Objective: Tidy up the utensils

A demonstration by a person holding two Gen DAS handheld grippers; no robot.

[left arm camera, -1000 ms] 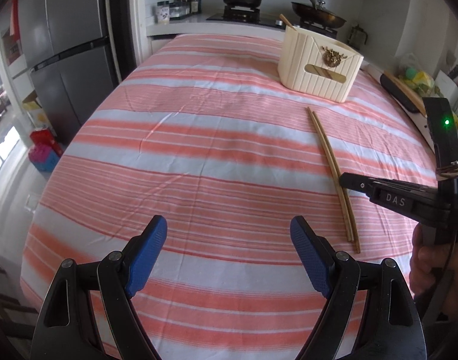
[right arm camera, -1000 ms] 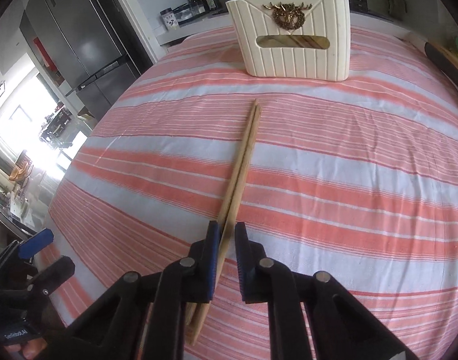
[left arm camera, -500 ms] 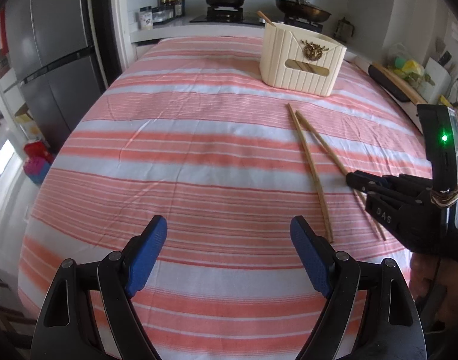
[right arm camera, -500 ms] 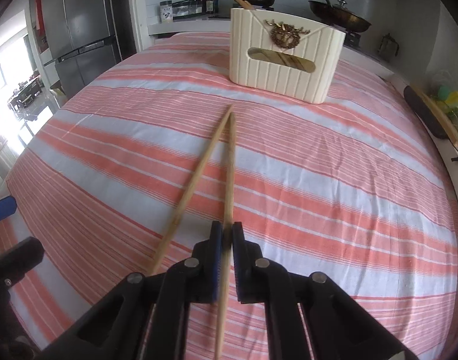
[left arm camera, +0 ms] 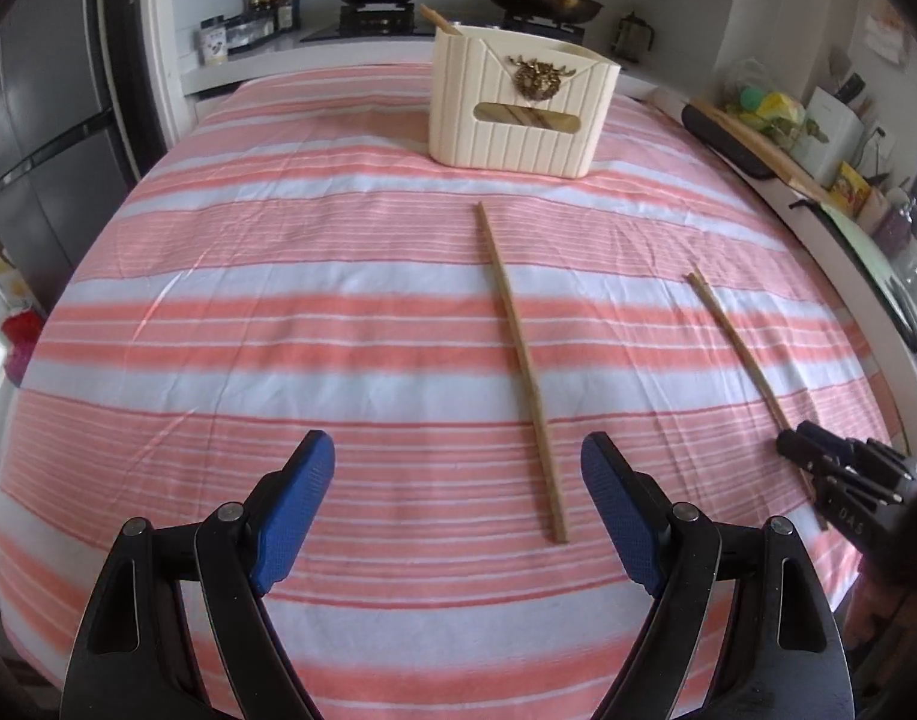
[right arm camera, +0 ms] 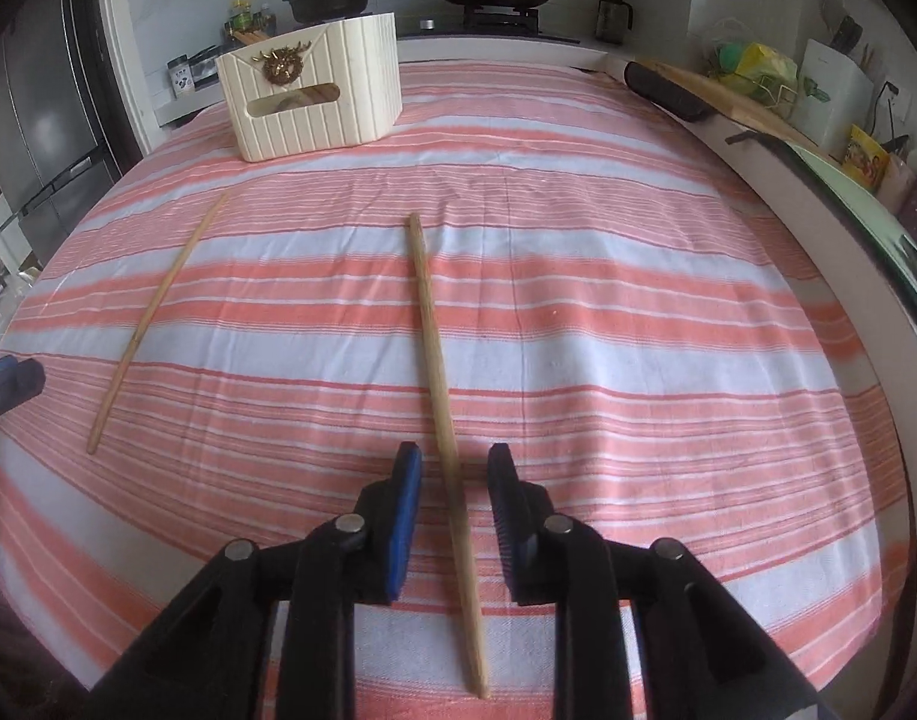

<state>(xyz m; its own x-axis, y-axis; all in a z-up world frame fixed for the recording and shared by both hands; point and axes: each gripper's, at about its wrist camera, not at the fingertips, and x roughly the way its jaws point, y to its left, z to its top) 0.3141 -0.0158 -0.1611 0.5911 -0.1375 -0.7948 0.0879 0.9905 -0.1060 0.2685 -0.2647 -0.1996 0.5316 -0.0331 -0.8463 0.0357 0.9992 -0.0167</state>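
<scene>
Between our right tool's (right arm camera: 452,492) opening pads lies one chopstick (right arm camera: 440,372), untouched on the striped bench (right arm camera: 638,330); we should regrip squarely, then carry it to the cream holder (right arm camera: 314,102). Our left tool (left arm camera: 458,510) gapes empty beside the other chopstick (left arm camera: 518,360). A second ago both sticks lay together, pinched.

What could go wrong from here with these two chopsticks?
1. The right gripper is opening around one chopstick without pressing on it; lying loose on the cloth, it may roll or skew.
2. The other chopstick lies apart, between the open left gripper's fingers, so the pair now needs two separate pickups.
3. Both lie flat on wrinkled cloth; closing low could snag fabric on the way to the holder.
</scene>
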